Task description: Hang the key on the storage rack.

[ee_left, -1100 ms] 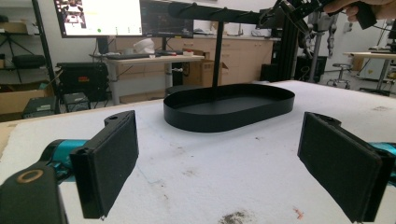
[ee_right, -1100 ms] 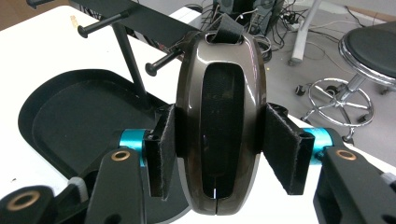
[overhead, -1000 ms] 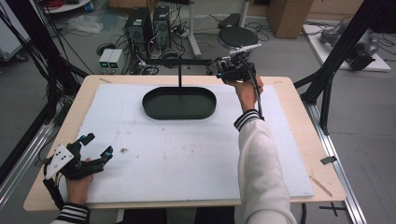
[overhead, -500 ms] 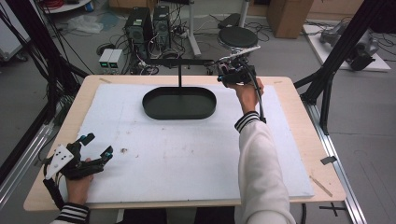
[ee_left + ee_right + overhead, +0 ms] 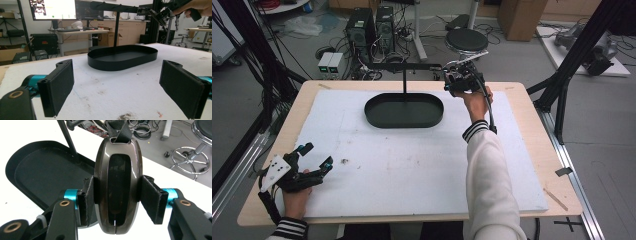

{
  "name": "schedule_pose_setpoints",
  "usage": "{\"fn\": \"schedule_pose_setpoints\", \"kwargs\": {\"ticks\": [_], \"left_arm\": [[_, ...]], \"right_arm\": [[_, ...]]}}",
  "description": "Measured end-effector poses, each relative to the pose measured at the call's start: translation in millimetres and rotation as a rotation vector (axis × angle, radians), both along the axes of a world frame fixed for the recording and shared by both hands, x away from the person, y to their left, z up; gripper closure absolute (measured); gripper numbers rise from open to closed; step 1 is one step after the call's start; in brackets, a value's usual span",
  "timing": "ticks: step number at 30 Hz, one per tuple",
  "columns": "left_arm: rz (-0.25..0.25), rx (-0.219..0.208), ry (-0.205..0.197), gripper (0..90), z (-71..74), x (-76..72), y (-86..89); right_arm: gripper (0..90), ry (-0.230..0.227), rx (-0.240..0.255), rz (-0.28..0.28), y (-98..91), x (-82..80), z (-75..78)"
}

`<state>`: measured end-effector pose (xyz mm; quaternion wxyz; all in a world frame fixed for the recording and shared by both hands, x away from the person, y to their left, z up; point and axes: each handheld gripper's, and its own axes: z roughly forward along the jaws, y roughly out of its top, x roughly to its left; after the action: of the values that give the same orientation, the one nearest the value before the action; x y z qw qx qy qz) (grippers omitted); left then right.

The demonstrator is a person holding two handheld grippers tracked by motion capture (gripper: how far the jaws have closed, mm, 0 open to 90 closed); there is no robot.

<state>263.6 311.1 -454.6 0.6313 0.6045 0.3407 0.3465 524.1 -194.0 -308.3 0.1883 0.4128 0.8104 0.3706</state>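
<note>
Two claws: the left claw (image 5: 314,161) near the table's (image 5: 522,100) front corner, the right claw (image 5: 451,80) by the stand's (image 5: 404,82) bar end. One black tray (image 5: 404,111) under the stand, one brown case (image 5: 117,187), one white mat (image 5: 402,165). Behind the table, two computer towers (image 5: 372,25) and one stool (image 5: 467,39)

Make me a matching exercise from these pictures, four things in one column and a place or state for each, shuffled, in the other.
Things:
1. left gripper
2. right gripper
3. black oval tray
4. brown oval case

Places or states:
A. clamped between two pads
B. open, at the near left corner of the table
C. base of the T-shaped stand
D. shut, raised by the stand's crossbar

Pairs: 1-B, 2-D, 3-C, 4-A
</note>
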Motion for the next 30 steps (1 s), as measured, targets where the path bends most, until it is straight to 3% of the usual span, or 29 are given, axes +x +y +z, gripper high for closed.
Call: {"fn": "schedule_pose_setpoints", "kwargs": {"ticks": [4, 8, 30], "left_arm": [[0.0, 0.001, -0.001, 12.8, 0.0, -0.1, 0.1], [0.0, 0.002, -0.001, 12.8, 0.0, -0.1, 0.0], [0.0, 0.001, 0.0, 12.8, 0.0, -0.1, 0.1]], "right_arm": [[47.9, -0.039, 0.014, -0.004, -0.9, -3.1, -9.0], [47.9, -0.004, 0.003, -0.006, -3.7, -1.4, -17.4], [47.6, 0.04, 0.022, 0.012, 2.9, 6.8, -33.0]]}}
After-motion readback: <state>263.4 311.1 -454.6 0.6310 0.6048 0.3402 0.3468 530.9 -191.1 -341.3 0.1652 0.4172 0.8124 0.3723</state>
